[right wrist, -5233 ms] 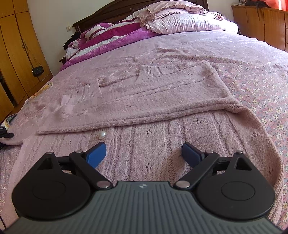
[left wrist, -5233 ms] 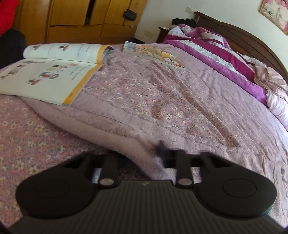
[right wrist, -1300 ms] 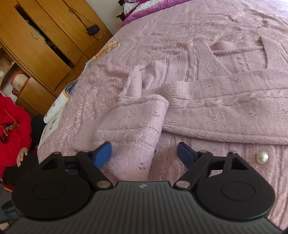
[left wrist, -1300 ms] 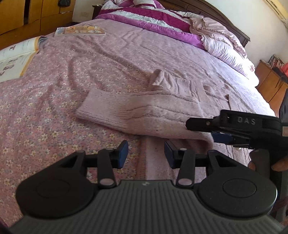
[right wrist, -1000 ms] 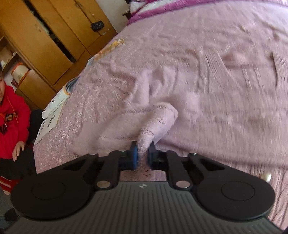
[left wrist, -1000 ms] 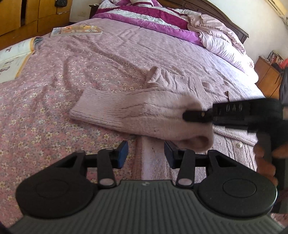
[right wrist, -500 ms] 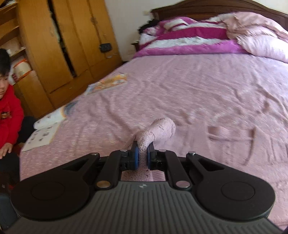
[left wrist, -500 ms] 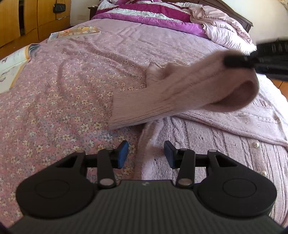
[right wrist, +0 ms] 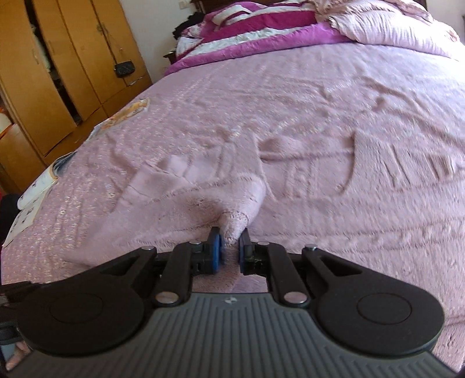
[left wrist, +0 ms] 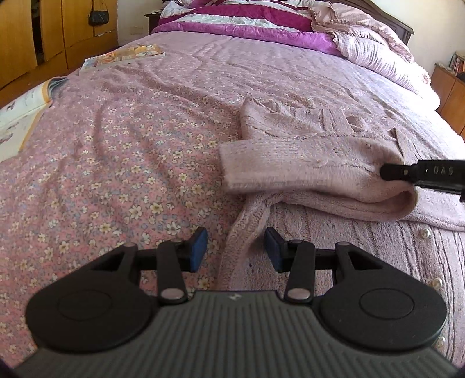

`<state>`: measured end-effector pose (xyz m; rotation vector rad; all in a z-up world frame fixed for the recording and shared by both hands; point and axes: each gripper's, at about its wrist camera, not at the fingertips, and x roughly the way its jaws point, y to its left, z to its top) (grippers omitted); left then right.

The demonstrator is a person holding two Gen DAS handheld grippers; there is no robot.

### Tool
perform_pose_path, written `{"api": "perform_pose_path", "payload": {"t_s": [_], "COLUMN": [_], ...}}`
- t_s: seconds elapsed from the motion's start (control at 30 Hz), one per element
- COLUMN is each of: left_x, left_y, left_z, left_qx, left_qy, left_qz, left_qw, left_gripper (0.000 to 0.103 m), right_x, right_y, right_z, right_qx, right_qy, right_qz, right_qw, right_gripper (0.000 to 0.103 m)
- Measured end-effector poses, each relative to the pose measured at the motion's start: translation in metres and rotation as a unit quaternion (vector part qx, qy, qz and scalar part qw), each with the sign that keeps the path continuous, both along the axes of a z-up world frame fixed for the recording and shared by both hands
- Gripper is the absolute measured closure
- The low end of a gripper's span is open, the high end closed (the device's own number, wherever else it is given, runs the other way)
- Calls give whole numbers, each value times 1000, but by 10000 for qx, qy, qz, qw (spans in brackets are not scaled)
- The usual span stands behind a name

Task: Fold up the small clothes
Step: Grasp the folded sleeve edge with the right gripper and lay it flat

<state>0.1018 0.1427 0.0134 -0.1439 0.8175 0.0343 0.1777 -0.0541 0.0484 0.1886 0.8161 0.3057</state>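
A pink knitted cardigan (left wrist: 343,232) with pearl buttons lies spread on the flowered bedspread. Its left sleeve (left wrist: 305,165) is folded across the body, cuff end pointing left. My right gripper (right wrist: 230,250) is shut on the fold of that sleeve (right wrist: 203,200); its black finger shows at the right edge of the left wrist view (left wrist: 418,171). My left gripper (left wrist: 236,247) is open and empty, low over the cardigan's left edge, with a ridge of knit between its pads.
An open picture book (left wrist: 23,116) and a closed one (left wrist: 128,55) lie on the bed's left side. Folded purple and pink quilts (left wrist: 290,23) are piled at the headboard. Wooden wardrobes (right wrist: 58,72) stand to the left.
My right gripper closed on the sleeve, lifted it, carried it rightward over the cardigan's body and has now lowered it onto the body. My left gripper stayed open, nearly still.
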Motion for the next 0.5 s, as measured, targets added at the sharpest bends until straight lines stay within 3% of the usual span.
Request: {"api": "perform_pose_path", "payload": {"t_s": [0.1,0.23,0.37,0.5], "left_x": [-1,-1,-1,-2], "left_y": [0,3,2,1], "left_z": [2,5,11,17], "left_qx": [14,-78,-42,-33], "left_qy": [7,10,-26,-81], "left_qz": [11,116,158,161], "left_qw": [10000,9999,9999,9998], "left_gripper": [57,57,57,57], "right_x": [-2,-8,-20,-31], "right_y": [-9,-14,-15,-15], "right_z": [-5,-1,12,26], "right_qx": [139,153,-44,-43], "right_qy": [-24,-143,-438,-653], "right_qz": [-92,-47,-77,43], "right_qw": [9999,9998,9990,9978], "right_gripper": [58,54,39,32]}}
